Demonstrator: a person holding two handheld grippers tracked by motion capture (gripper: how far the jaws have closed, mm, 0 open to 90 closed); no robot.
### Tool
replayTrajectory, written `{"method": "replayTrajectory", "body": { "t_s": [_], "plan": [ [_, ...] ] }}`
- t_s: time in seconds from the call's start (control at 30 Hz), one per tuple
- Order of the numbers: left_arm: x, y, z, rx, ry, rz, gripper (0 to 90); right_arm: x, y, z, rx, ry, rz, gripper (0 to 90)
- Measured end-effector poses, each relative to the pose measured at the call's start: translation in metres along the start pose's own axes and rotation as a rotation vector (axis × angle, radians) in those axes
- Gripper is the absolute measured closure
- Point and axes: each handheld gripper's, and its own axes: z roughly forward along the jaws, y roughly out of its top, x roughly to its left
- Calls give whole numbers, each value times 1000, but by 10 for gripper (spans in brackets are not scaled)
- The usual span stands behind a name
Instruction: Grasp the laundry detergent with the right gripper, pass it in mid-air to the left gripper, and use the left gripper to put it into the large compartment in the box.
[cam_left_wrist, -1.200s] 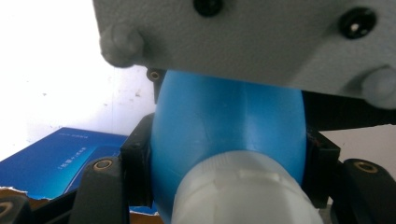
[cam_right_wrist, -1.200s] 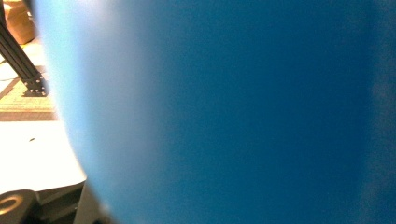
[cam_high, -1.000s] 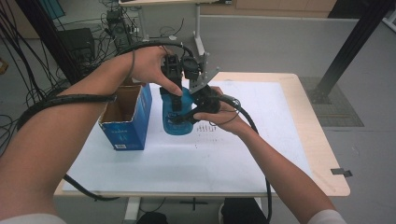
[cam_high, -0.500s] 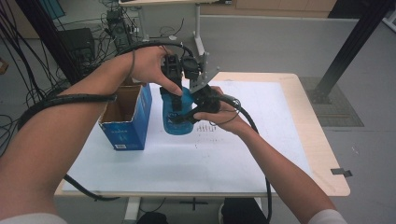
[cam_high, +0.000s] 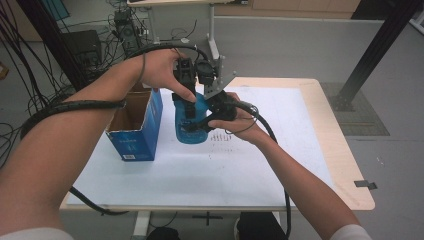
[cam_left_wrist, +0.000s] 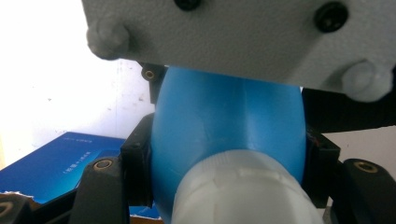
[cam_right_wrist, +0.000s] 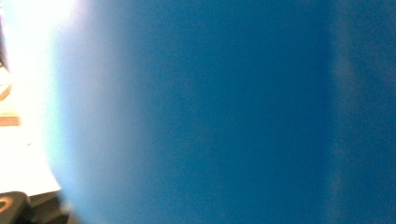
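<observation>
A blue plastic bottle hangs upright just above the white table, left of centre. In the left gripper view its white cap sits close to the lens, with the blue body beyond it. My left gripper comes down from above and is shut on the bottle's upper part, both jaws pressed against its sides. My right gripper reaches in from the right at the bottle's side. Its jaws have just been opening with the bottle between them. The blurred blue wall hides its pads.
An open blue cardboard box stands on the table just left of the bottle, also seen in the left gripper view. Thick black cables trail from both grippers across the forearms. Cables and equipment lie on the floor beyond the table.
</observation>
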Motion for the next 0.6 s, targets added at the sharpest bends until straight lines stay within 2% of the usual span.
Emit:
{"method": "replayTrajectory", "body": {
  "t_s": [0.33, 0.5, 0.6],
  "plan": [
    [-1, 0, 0, -5, -4, -1, 376, 1, -1, -1, -9, 7, 10, 373],
    [1, -1, -2, -6, -6, -13, 376, 2, -3, -2, -8, -5, 19, 315],
    [2, 0, -3, -5, -9, -30, 376, 2, -5, -5, 2, -34, 35, 265]
  ]
}}
